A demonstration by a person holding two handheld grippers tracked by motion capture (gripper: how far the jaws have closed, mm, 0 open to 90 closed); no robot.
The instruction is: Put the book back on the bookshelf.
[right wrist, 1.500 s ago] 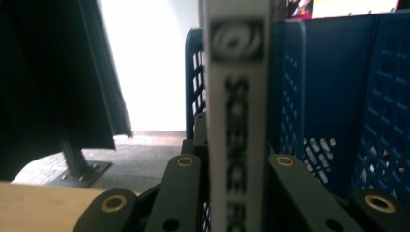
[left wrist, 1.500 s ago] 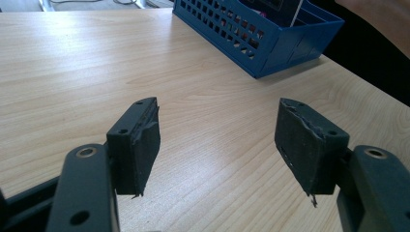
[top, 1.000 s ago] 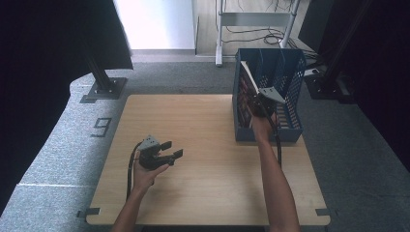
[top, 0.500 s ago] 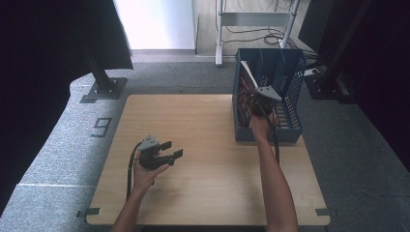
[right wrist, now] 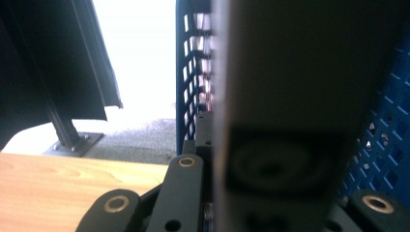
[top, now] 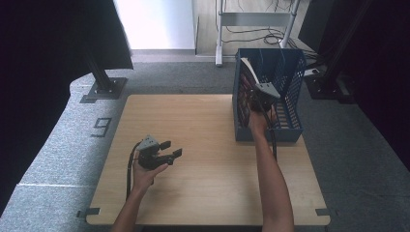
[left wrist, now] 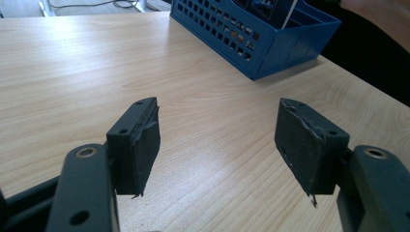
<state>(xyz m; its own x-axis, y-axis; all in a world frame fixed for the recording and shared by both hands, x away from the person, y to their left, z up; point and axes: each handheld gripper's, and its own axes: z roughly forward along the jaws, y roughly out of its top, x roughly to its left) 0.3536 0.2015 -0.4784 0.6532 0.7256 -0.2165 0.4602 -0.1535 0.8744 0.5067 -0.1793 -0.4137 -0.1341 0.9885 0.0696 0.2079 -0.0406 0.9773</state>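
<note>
At the worktop's (top: 203,193) 2 o'clock, the right gripper (top: 252,92) pinches a thin, stiff, light book (top: 249,72) by its edge inside the blue basket (top: 290,130), while the left gripper (top: 170,149) idles, jaws spread

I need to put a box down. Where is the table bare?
Bare wood spans the light wooden table between the left gripper and the blue perforated plastic crate. Crowded inside the crate, around the right gripper.
</note>
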